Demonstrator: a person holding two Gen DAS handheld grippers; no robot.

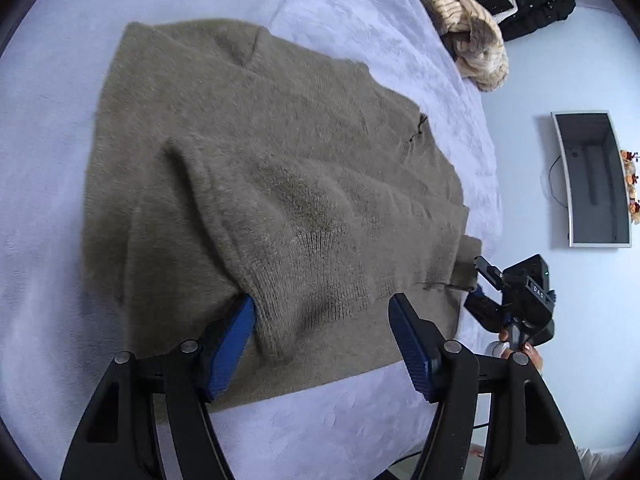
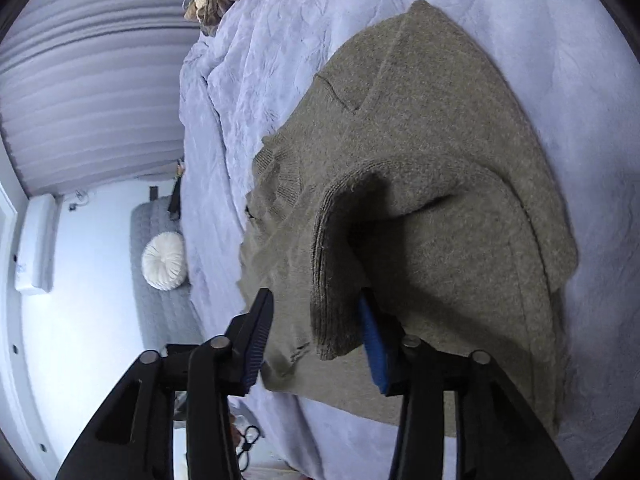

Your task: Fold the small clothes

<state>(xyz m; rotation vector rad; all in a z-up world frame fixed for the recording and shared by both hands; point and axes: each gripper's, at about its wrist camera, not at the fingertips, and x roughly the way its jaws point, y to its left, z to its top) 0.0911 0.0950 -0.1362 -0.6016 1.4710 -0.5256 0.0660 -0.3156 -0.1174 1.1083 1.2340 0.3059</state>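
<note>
Sweater (image 1: pixel 280 184) lies flat on the bed (image 1: pixel 48 160), filling mid-frame; both grippers spread wide at its lower edge, left gripper (image 1: pixel 322 344) astride a folded sleeve, right gripper (image 2: pixel 316 340) astride a cuff

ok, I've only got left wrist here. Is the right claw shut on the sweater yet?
Observer: No. The right wrist view shows the right claw open, fingers wide apart, with the sweater edge lying between them.
Operator: Which part of it is in there?
Observer: A folded-over layer with a ribbed edge. It drapes over the blue pad of one finger.
Operator: Anything off the bed on that side?
Observer: A white round cushion sits on a grey bench beside the bed.
</note>
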